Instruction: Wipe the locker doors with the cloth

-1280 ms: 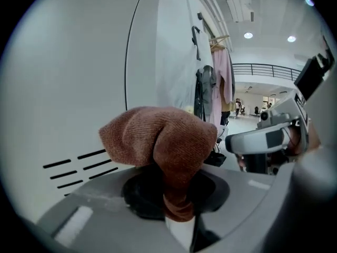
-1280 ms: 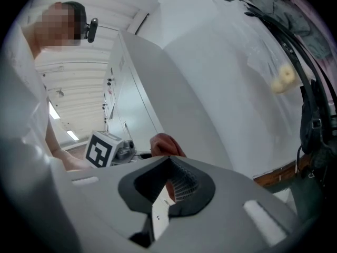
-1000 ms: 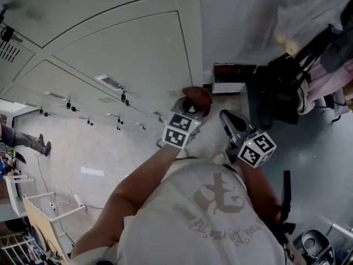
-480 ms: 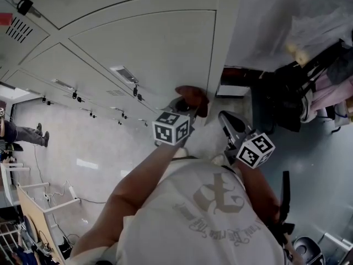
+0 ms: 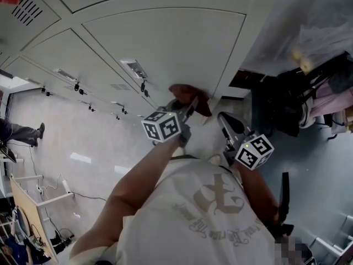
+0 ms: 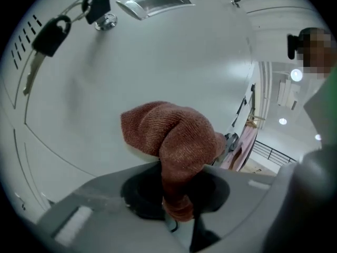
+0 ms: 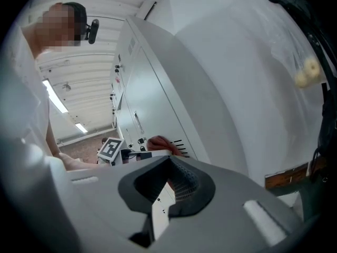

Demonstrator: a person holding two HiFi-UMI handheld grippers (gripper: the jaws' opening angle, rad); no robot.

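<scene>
While the wiping is under way, the left gripper (image 5: 186,105) has its jaws clamped on the tail of the reddish-brown cloth (image 6: 174,136), which is gathered into a narrow neck between the fingers and bulges out in a rounded wad just beyond the fingertips. Directly ahead of those fingertips stands the pale locker door (image 6: 158,51), and the wad appears to rest against its face, though contact cannot be confirmed. The cloth's long axis runs out from the jaws toward the door, so any stroke must travel across the panel, not along the cloth. Up and left of the fingers hang the black-capped keys (image 6: 50,36) at the lock, near enough to snag on a wide sweep. The right gripper (image 5: 227,121) sits off the door toward the locker's end panel, its jaws drawn close with only a slit between them and nothing held; the left is plainly the nearer, working hand.
</scene>
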